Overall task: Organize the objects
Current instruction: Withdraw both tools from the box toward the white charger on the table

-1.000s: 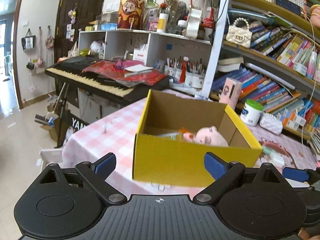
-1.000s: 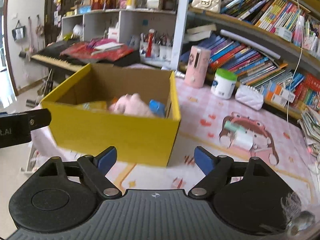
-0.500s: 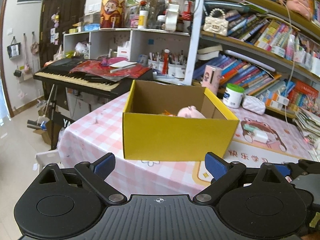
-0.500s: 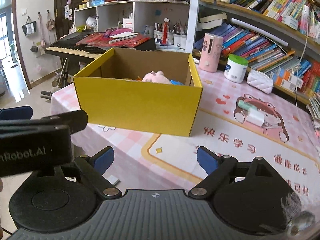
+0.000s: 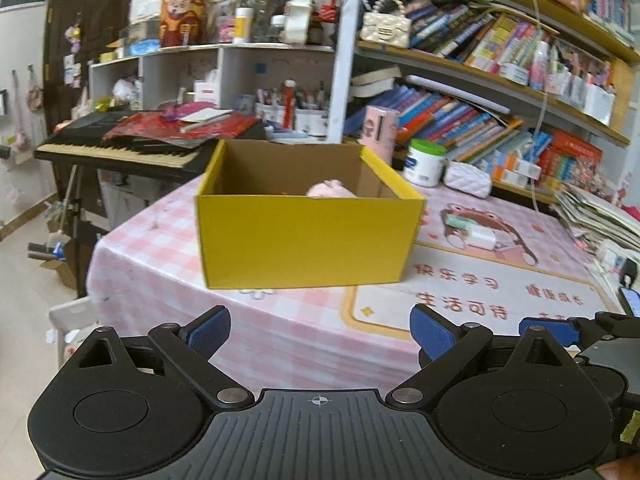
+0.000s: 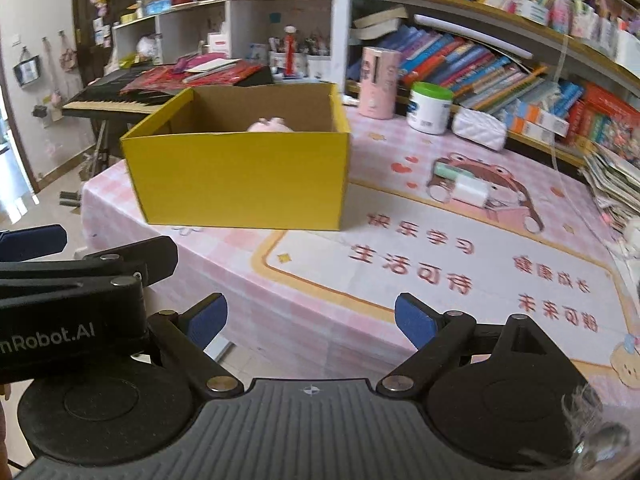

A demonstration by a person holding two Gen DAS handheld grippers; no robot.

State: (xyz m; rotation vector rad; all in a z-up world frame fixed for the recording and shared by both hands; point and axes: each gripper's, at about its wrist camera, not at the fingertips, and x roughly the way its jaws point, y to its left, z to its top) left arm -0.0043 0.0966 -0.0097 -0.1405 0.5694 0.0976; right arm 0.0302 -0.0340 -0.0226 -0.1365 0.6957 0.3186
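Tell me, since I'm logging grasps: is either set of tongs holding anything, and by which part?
Nothing is held. The left tongs and right tongs are both open and empty, short of the yellow box.

Both wrist cameras look forward and slightly downward over their own tools from just off the near edge of the surface (image 5: pixel 304 340), the left view set further left than the right, and both share the yellow box (image 5: pixel 308 236) (image 6: pixel 240 178) and the bookshelves (image 5: pixel 500 92) behind.
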